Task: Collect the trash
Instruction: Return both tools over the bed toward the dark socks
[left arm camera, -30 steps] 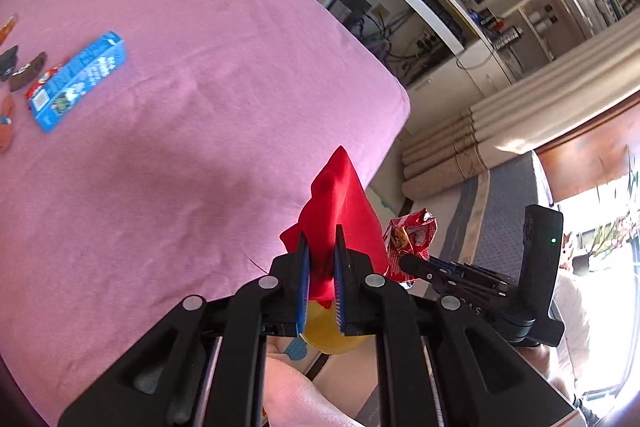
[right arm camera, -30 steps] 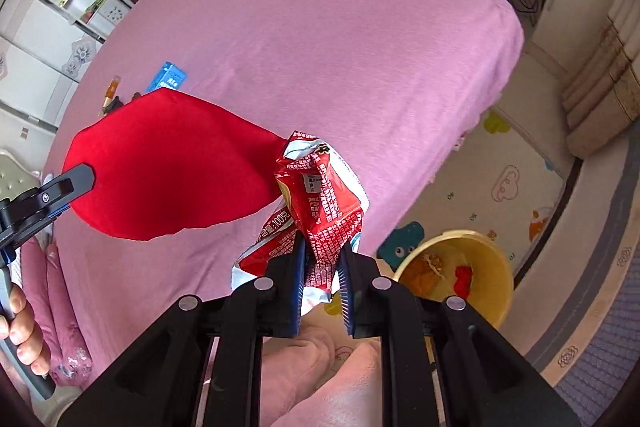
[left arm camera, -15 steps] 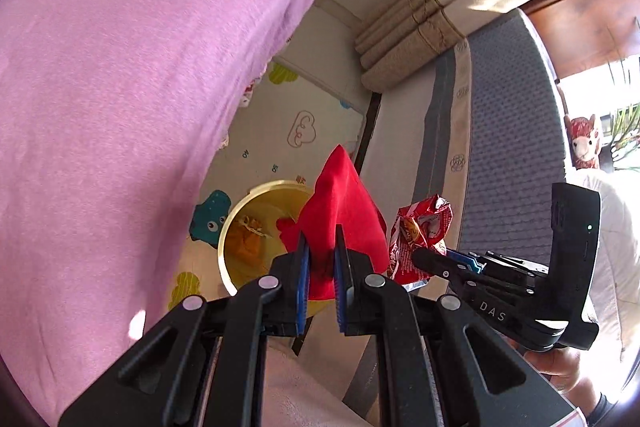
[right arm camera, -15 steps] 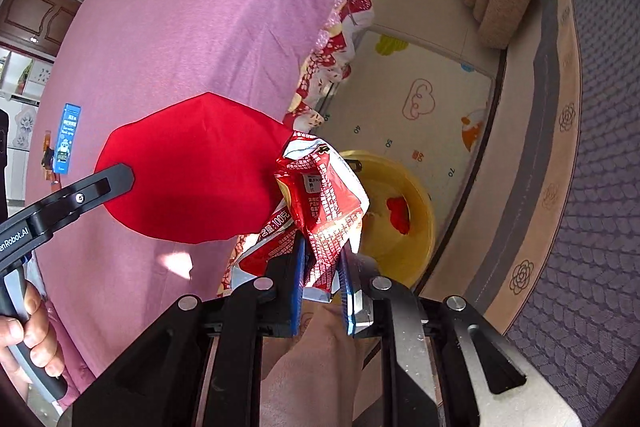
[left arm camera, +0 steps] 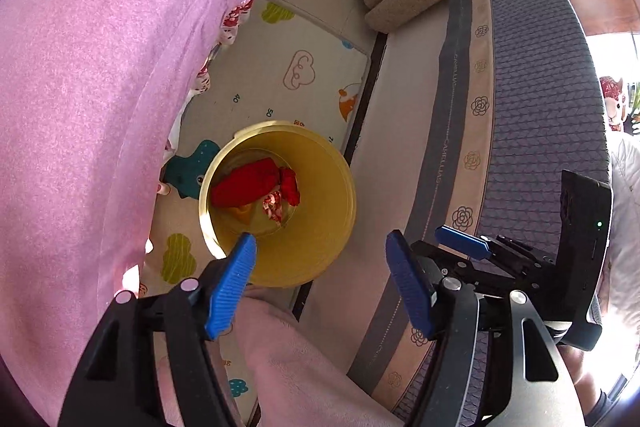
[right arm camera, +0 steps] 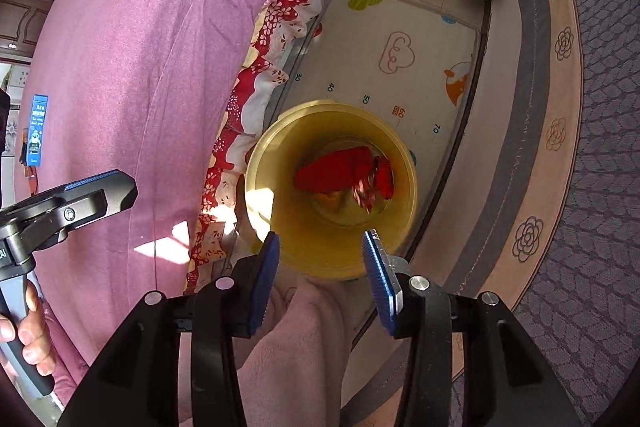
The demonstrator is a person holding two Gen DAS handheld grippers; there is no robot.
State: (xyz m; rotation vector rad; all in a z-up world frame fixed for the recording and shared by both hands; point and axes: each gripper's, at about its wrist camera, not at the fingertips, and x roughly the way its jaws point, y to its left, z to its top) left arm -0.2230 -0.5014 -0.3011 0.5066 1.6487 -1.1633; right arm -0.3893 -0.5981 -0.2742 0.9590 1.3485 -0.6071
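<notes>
Both hand-held grippers point down over a yellow bucket [left arm camera: 320, 251] that stands on a play mat [left arm camera: 280, 75] on the floor, just beside the pink-covered bed [left arm camera: 100, 87]. The left hand-held gripper [left arm camera: 320, 259] is released, its jaws opening with nothing between them. The right hand-held gripper [right arm camera: 320, 251] is likewise empty, jaws opening, blue pads apart above the near rim of the bucket. At the bottom of the bucket lie the red bag [right arm camera: 336, 169] and the crumpled red snack wrapper [right arm camera: 366, 197], touching each other. A blue box [right arm camera: 37, 129] lies far left on the bed. A patterned rug [left arm camera: 540, 107] lies to the right.
</notes>
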